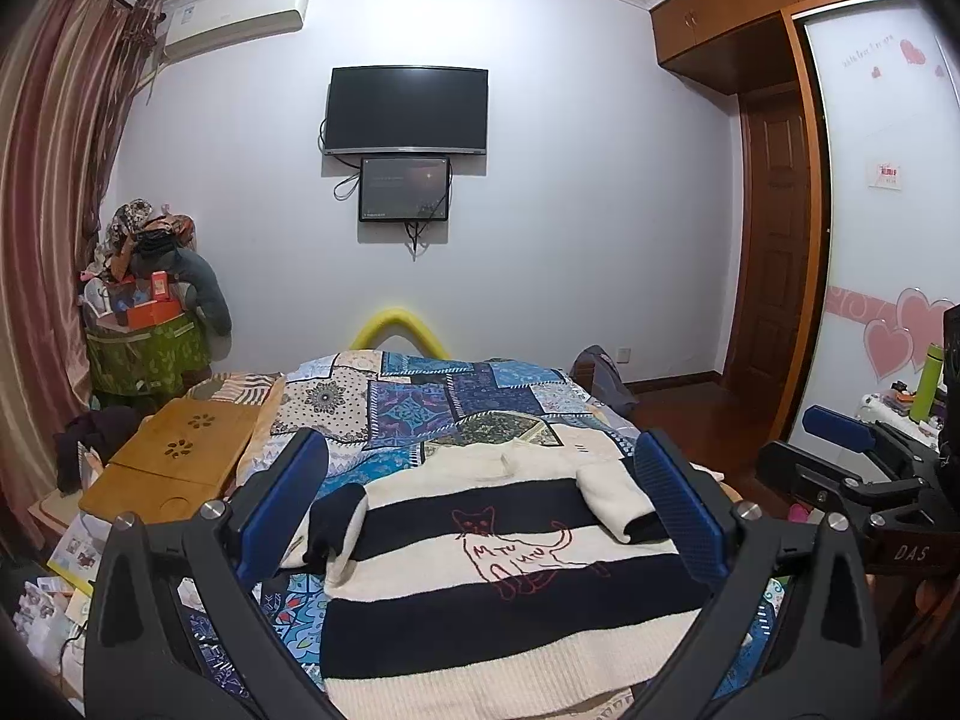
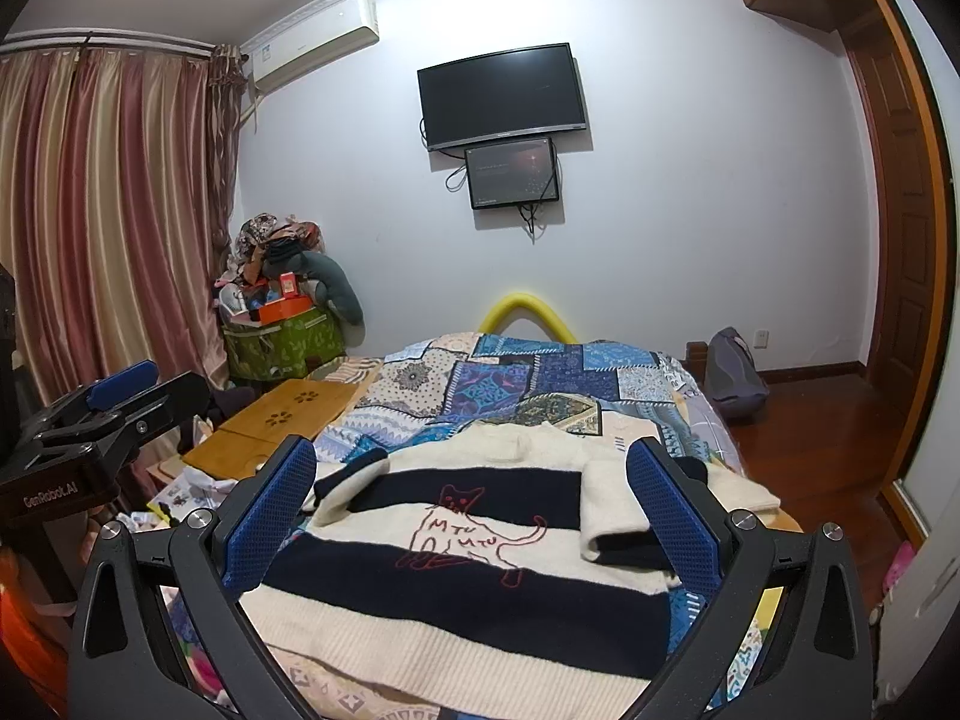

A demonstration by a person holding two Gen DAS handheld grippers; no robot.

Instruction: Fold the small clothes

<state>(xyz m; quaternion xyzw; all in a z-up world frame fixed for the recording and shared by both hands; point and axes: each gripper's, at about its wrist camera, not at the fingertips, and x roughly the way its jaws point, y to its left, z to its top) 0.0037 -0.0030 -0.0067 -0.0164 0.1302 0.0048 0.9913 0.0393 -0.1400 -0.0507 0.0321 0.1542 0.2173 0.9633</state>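
The left hand-held gripper [image 1: 480, 510] and the right hand-held gripper [image 2: 474, 510] both hover with jaws spread wide and empty, their blue pads [image 1: 678, 516] dimpled like mesh on black plastic arms. Between them, in the lower middle of each frame, the sweater [image 1: 498, 588], a ribbed knit in cream and navy bands with a red outlined cat, lies flat with both sleeves folded inward on the bed's blue patchwork quilt [image 1: 444, 402]. A slotted wooden lap tray [image 1: 174, 462] sits at left, a dark television [image 1: 407, 109] on the pale wall above, striped curtains [image 2: 108, 210] far left.
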